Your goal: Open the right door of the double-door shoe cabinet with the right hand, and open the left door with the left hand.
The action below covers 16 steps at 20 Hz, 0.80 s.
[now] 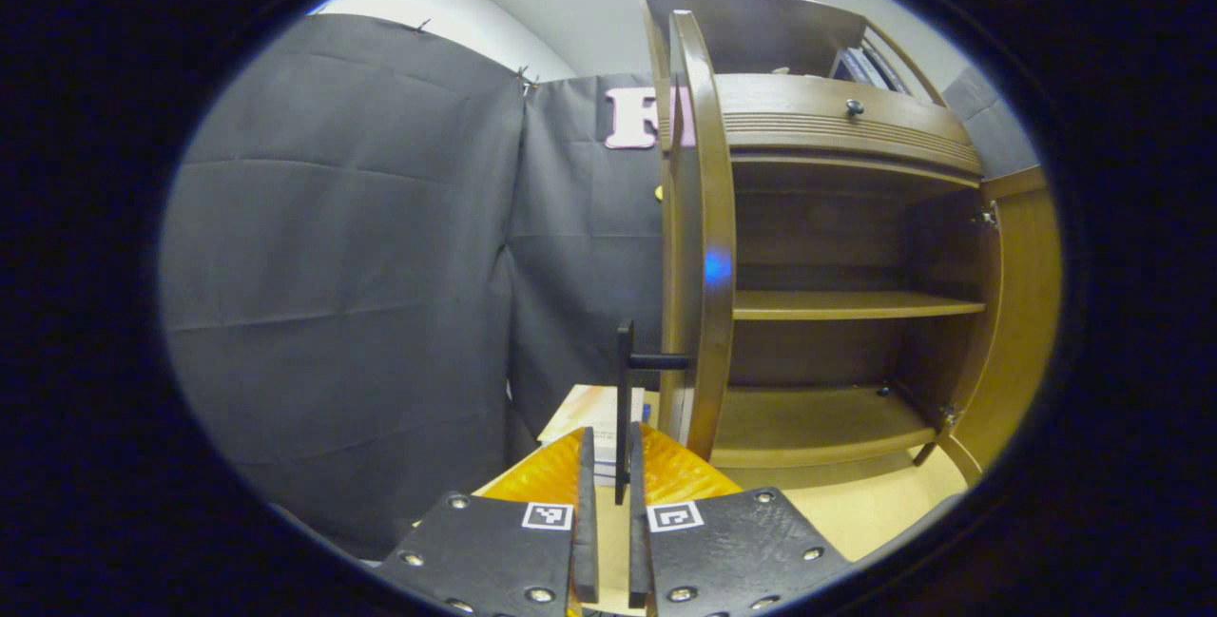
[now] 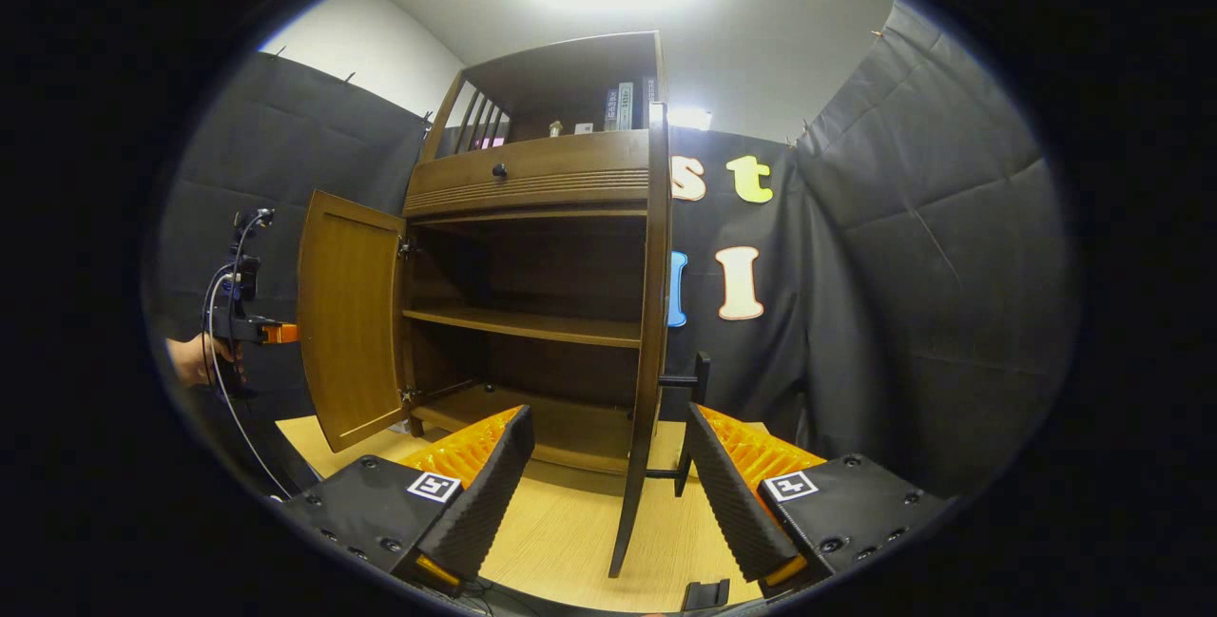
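The shoe cabinet (image 2: 532, 180) stands on the pale wooden floor (image 2: 570, 531) against the black cloth wall (image 2: 913, 246), both doors swung out and its bare shelves (image 2: 521, 322) exposed. In the right gripper view the left door (image 2: 347, 318) is wide open at far left, and the right door (image 2: 649, 313) stands edge-on, near centre. The right gripper (image 2: 608, 465) is released, its fingers spread either side of that door's lower edge, the black handle (image 2: 692, 417) just beside the right finger. In the left gripper view the left gripper (image 1: 608, 493) is clenched on the left door's bar handle (image 1: 625, 403).
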### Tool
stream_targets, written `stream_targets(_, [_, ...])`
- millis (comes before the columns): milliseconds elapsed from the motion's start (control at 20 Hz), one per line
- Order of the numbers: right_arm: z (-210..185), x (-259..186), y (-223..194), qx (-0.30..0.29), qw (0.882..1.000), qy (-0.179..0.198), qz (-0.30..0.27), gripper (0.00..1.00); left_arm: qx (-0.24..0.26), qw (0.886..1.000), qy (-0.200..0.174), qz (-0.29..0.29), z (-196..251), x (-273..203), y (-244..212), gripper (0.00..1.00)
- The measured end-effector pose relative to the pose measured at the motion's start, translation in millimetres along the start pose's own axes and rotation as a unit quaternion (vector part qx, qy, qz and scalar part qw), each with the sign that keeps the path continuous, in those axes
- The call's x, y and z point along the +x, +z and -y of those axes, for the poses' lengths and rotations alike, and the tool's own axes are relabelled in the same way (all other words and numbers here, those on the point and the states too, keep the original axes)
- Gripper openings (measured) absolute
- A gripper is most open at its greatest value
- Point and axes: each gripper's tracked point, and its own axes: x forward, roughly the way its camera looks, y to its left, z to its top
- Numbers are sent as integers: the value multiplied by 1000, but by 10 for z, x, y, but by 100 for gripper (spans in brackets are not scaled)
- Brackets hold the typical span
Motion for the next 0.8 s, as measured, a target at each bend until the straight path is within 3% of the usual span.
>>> stream_targets(150, [-16, -37, -4, 12, 1000, 15, 2, 100, 5, 999, 25, 20, -129, -215, 168, 14])
stream_targets(350, [8, -95, -40, 9, 1000, 20, 5, 100, -13, 999, 15, 29, -90, -548, 240, 14])
stream_targets(800, [-62, -232, 114, 50, 998, -20, 13, 99, -6, 996, -70, 45, 303, -964, 476, 15])
